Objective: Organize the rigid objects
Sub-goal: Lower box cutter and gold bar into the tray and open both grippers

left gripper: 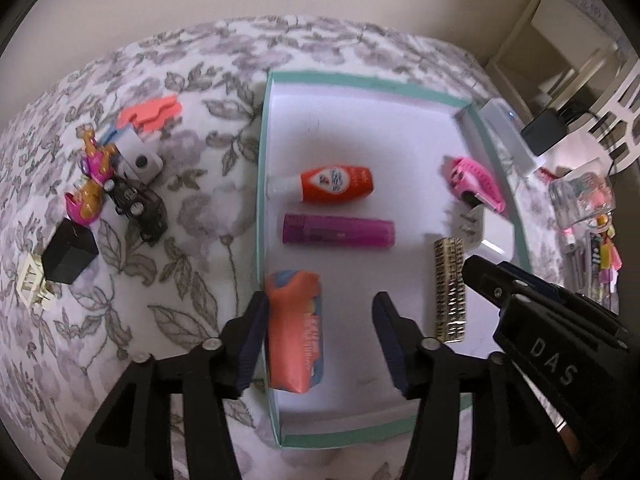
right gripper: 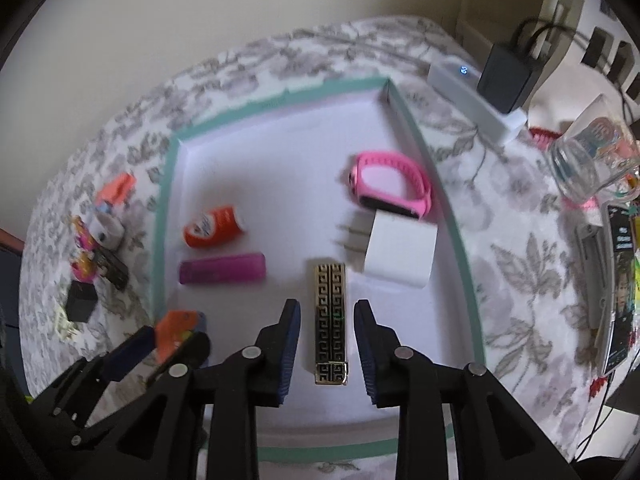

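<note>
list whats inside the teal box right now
Inside the teal box: orange bottle, purple tube, gold patterned case, white plug adapter, pink watch, orange packet. The near floor is hidden by both grippers.

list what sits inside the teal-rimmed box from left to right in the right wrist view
orange squeeze bottle with white cap → translucent purple lighter → gold and black patterned rectangular case → white plug charger block

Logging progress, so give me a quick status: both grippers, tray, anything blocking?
Left gripper open over orange packet. Right gripper open, gold case between jaws, untouched. Both items lie in the teal tray. Nothing blocking.
</note>
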`<action>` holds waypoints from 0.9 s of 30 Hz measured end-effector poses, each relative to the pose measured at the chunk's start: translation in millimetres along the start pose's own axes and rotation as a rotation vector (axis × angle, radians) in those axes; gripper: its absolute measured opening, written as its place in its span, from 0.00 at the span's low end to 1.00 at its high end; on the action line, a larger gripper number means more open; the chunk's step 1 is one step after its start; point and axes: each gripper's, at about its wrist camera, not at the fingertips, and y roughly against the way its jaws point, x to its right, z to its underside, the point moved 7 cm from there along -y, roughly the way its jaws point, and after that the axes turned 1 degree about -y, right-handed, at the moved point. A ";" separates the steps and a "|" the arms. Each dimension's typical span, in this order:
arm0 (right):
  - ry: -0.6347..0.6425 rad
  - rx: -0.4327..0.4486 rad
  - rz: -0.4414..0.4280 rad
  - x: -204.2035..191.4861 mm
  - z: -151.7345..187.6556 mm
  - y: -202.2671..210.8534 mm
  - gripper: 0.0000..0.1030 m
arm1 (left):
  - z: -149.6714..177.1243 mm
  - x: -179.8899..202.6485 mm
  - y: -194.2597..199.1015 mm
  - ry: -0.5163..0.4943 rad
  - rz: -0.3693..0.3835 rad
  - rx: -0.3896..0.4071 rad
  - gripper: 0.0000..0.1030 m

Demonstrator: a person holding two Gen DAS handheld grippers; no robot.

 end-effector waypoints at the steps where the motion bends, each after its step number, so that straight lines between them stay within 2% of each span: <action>1: 0.000 0.023 -0.003 -1.0 -2.6 7.1 0.30 | -2.7 -0.5 6.4 -0.002 -0.003 0.022 0.57; 7: 0.012 0.096 0.017 -0.7 -9.4 31.2 0.30 | -11.8 -8.1 30.0 0.005 -0.046 0.100 0.64; 12: 0.009 0.101 0.017 -0.8 -10.4 31.3 0.30 | -13.6 -23.2 35.6 0.059 -0.087 0.118 0.65; 14: 0.015 0.089 0.023 -2.2 -9.1 27.7 0.30 | -14.8 -33.7 36.7 0.093 -0.113 0.121 0.68; 15: 0.020 0.085 0.025 -2.5 -8.2 25.6 0.30 | -15.4 -39.1 37.0 0.111 -0.127 0.122 0.74; 16: 0.026 0.080 0.029 -3.7 -7.4 23.6 0.32 | -16.0 -45.5 37.1 0.133 -0.145 0.124 0.78; 18: 0.037 0.078 0.041 -5.7 -6.2 21.1 0.57 | -15.3 -59.4 38.2 0.184 -0.191 0.124 0.78; 21: 0.047 0.086 0.048 -8.8 -6.1 20.2 0.60 | -12.2 -83.0 39.2 0.259 -0.276 0.123 0.80; 24: 0.055 0.082 0.046 -11.2 -5.5 17.9 0.64 | -8.2 -101.1 37.8 0.335 -0.277 0.104 0.87; 27: 0.065 0.079 0.048 -14.0 -5.1 16.2 0.69 | -4.8 -110.7 36.6 0.371 -0.271 0.092 0.88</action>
